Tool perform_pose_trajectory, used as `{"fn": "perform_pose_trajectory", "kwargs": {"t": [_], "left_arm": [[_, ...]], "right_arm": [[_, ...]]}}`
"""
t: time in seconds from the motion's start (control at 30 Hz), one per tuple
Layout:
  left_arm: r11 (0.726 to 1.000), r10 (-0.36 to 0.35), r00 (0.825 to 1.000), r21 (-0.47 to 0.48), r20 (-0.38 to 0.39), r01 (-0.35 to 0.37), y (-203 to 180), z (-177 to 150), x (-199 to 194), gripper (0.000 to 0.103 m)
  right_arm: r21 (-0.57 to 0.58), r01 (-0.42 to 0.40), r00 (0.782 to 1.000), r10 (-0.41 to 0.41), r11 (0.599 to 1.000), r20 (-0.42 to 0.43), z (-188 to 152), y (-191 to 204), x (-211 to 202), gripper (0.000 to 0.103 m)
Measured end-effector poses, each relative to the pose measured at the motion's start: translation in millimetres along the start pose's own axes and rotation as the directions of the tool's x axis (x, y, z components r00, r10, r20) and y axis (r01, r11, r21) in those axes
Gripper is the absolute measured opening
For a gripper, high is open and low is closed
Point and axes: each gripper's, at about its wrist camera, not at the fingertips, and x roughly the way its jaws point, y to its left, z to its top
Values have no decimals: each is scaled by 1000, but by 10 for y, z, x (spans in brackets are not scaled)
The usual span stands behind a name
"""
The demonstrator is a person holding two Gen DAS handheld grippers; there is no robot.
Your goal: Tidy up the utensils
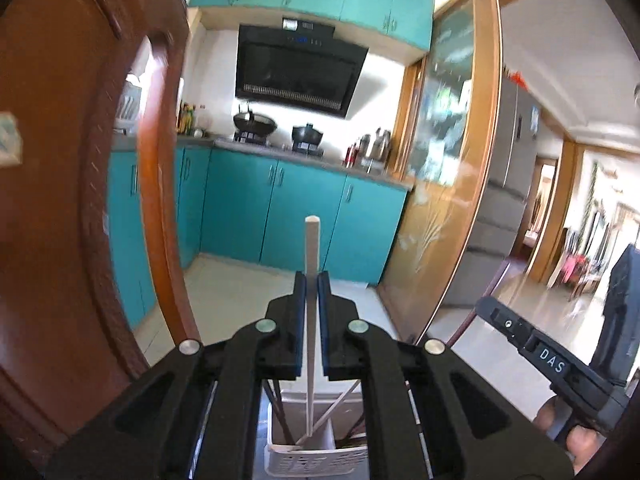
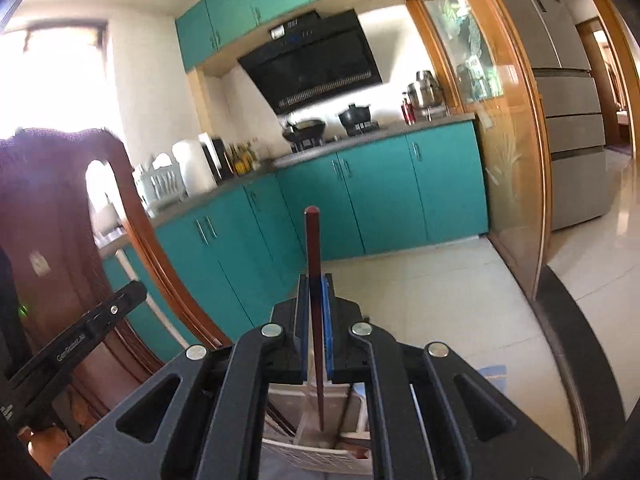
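Each tool is clenched on one chopstick: the left tool grips a white chopstick, the right tool a dark red chopstick, both upright over the white holder at six o'clock. Judged as the sorting step, the next move calls for lowering each tip into its own compartment before letting go.

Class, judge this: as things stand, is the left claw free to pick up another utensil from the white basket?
Probably not: the left claw is already shut on a white chopstick standing in the white basket.

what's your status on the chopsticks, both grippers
Left gripper shut on white chopstick, upright. Right gripper shut on dark red chopstick, upright. Both lower ends over the white basket. Nothing in the way.
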Motion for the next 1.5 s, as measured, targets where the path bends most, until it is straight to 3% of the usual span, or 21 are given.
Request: {"fn": "perform_pose_trajectory", "kwargs": {"t": [0.27,0.5,0.63,0.7,0.77,0.9,1.07,1.17,1.33,1.5], "left_arm": [[996,56,994,70,-92,-49,-160,-322,311,7],[988,100,992,129,-79,-90,-212,-475,192,7],[984,113,992,148,-63,-102,-213,-506,78,9],[983,112,992,150,-56,-103,-213,-515,12,16],[984,110,993,146,-38,-104,-213,-508,-67,33],[982,110,994,158,-4,-108,-266,-499,-201,41],[976,118,992,179,51,-125,-320,-593,-525,69],[966,130,989,214,75,-143,-360,-718,-757,77],[947,162,982,265,96,-182,-334,-1040,-1229,87],[945,224,973,235,48,-229,-161,-1555,-1666,95]], "right_arm": [[-72,27,997,-32,997,-74,-311,94,146,7],[-121,47,995,-57,992,-79,-406,148,70,10],[-114,45,997,-52,992,-60,-378,129,-25,20],[-106,40,998,-45,994,-42,-359,116,-112,29],[-101,35,999,-37,994,-18,-336,109,-201,41],[-113,35,999,-31,993,37,-308,150,-435,51],[-163,63,991,-43,985,123,-321,220,-825,68],[-187,79,985,-48,979,164,-388,228,-1079,77],[-191,101,980,-65,976,188,-714,114,-1489,85],[-198,122,987,-98,973,124,-1409,-73,-1760,94]]}}
